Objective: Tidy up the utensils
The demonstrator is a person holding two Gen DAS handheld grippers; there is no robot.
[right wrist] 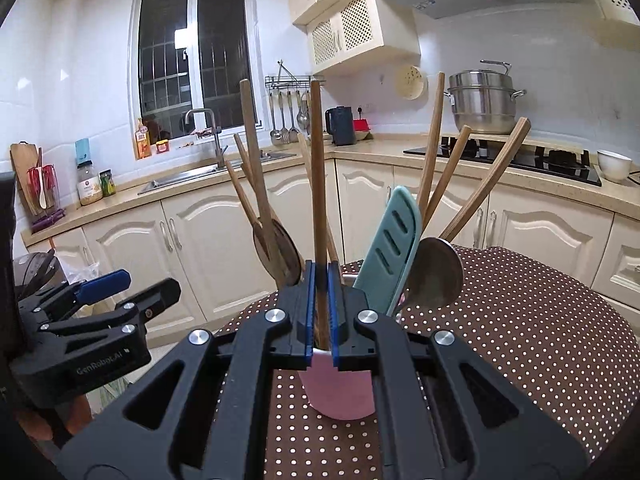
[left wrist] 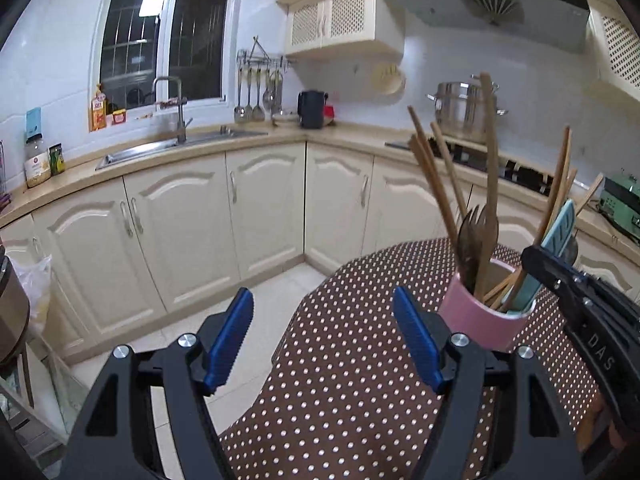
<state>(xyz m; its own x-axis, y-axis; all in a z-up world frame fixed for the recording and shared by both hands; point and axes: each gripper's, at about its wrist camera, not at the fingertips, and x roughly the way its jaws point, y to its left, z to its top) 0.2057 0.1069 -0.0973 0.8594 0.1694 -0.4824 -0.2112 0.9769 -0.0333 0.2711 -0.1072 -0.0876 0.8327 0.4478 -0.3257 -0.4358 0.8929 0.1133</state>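
1. I am holding my right gripper (right wrist: 320, 308) right over the pink cup (right wrist: 340, 392), and its two blue pads (right wrist: 309, 304) are squeezing tight on one wooden stick (right wrist: 317, 184) that is standing almost straight up out of the cup

2. I am keeping my left gripper (left wrist: 322, 340) wide open with nothing in it; its blue pads (left wrist: 230, 340) are standing far apart, and the pink cup (left wrist: 486, 318) is sitting just past the right pad, at about 2 o'clock from it

3. The cup is sitting on the table with the brown dotted cloth (right wrist: 520, 340), and in the left wrist view it is near the far edge of the cloth (left wrist: 340, 360)

4. Many things are sticking out of the cup: a light blue spatula with slots (right wrist: 390, 248) is leaning toward 1 o'clock, a big dark spoon (right wrist: 436, 276) is lying next to it on the right, and a flat wooden spoon (right wrist: 280, 248) is leaning toward 11 o'clock

5. More long wooden handles (right wrist: 484, 188) are fanning out toward 1 and 2 o'clock

6. In the left wrist view, a dark wooden fork (left wrist: 478, 236) is poking up from the cup, and my right gripper (left wrist: 588, 304) is coming in from 3 o'clock, with its tips hidden behind the spatula

7. Behind it all, a steel pot (right wrist: 482, 100) is sitting on the stove at 1 o'clock
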